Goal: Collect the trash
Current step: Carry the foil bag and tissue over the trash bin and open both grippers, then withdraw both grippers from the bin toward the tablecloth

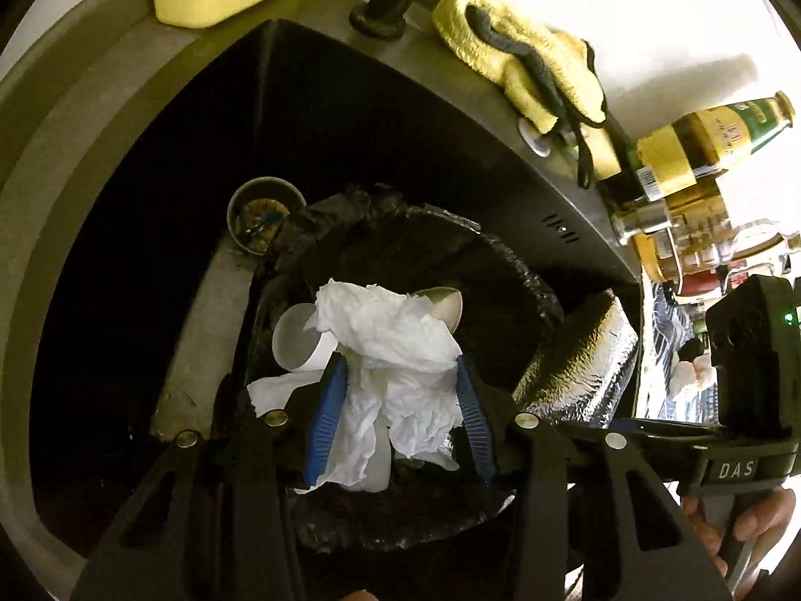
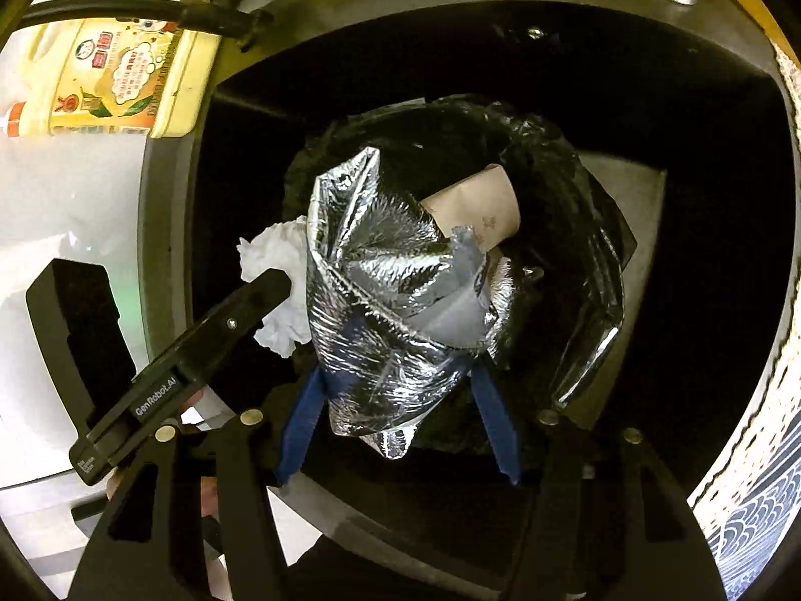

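I have both loads over the bin (image 2: 590,260), a black-lined tub sitting down in the dark sink (image 1: 150,190), and this is where things could go astray. My left claw (image 1: 400,400) is clamped on a wad of white tissue (image 1: 395,345) with paper cups (image 1: 295,345) bunched into it; the cups look only loosely caught, so one could slide out at nine o'clock and drop beside the liner rather than in it. My right claw (image 2: 395,400) is pinching a crumpled silver foil bag (image 2: 380,275), with a cardboard tube (image 2: 475,215) showing at one o'clock behind it; whether the tube is in the grip or already lying in the bin I cannot tell. The foil is stiff and springy, so on release it may catch on the rim and hang there. The two claws are close together, the left one at nine o'clock of the foil, and opening both at once risks a knock that scatters the trash into the sink.
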A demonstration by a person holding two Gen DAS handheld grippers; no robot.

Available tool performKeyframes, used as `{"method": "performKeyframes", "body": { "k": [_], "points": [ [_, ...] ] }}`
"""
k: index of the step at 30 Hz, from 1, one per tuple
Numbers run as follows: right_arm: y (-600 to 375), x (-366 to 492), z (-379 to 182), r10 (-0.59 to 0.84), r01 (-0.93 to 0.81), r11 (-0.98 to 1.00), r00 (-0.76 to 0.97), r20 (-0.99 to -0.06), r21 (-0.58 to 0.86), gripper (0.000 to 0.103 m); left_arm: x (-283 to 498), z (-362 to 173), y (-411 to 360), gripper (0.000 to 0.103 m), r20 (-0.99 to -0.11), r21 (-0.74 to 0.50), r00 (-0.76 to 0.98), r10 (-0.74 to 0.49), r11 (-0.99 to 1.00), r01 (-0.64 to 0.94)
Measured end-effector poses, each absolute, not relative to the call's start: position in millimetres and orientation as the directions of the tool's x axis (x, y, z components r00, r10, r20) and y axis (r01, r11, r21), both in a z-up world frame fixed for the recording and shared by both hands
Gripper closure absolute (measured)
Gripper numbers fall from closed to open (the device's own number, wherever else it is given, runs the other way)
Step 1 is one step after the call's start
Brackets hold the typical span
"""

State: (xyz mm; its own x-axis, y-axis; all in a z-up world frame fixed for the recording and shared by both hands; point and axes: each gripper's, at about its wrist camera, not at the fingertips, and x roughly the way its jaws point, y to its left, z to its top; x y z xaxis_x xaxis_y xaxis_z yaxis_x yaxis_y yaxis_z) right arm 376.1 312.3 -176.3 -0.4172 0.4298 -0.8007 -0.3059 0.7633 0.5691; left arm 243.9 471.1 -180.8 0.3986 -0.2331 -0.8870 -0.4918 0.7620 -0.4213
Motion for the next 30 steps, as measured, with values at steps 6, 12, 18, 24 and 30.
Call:
{"method": "performKeyframes", "body": {
  "k": [6, 12, 18, 24, 30],
  "points": [
    [309.0, 379.1, -182.2, 0.429, -0.291, 0.767, -0.429, -0.795, 0.572, 0.034, 250.3, -189.5, 471.4, 0.046, -0.899, -0.405, 0.373, -0.229, 0.761, -0.507],
    [296.8, 382.8, -179.7, 0.440, -0.267, 0.778, -0.416, -0.796, 0.569, 0.025, 246.2, -189.5, 474.1, 0.038, -0.899, -0.406, 0.375, -0.225, 0.746, -0.527],
    [280.0, 377.5, -166.4, 0.459, -0.262, 0.778, -0.383, -0.802, 0.571, 0.025, 237.8, -176.5, 469.2, 0.038, -0.893, -0.411, 0.396, -0.215, 0.749, -0.520],
    [247.5, 366.0, -150.5, 0.495, -0.228, 0.782, -0.339, -0.800, 0.581, 0.025, 226.7, -156.3, 455.7, 0.037, -0.885, -0.404, 0.425, -0.192, 0.771, -0.492],
    [212.4, 349.8, -136.8, 0.533, -0.198, 0.781, -0.285, -0.797, 0.592, 0.024, 202.8, -127.9, 447.0, 0.028, -0.874, -0.384, 0.465, -0.137, 0.782, -0.490]
  ]
}}
